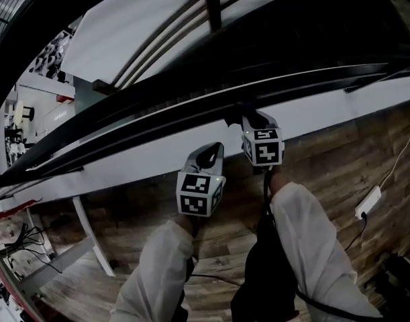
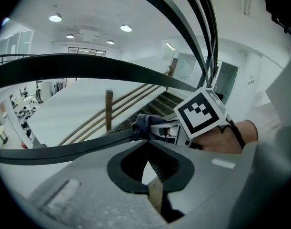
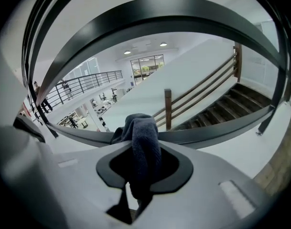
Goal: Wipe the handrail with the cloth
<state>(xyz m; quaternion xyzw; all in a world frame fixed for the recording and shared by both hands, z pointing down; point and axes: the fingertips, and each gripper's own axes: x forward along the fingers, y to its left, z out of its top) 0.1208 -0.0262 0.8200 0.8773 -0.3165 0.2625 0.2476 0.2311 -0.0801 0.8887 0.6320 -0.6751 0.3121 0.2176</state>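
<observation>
A dark handrail runs across the head view from lower left to upper right. My right gripper reaches up to it, shut on a dark blue-grey cloth. The cloth bulges out of the jaws and lies against the rail. In the left gripper view the same cloth sits on the rail just ahead of the right gripper's marker cube. My left gripper hangs below and to the left of the rail, its jaws closed with nothing between them.
Beyond the rail, a wooden stair with a brown post drops to a lower hall. Under me is a wood floor with a white power strip and its cable at the right. More dark rails arch overhead.
</observation>
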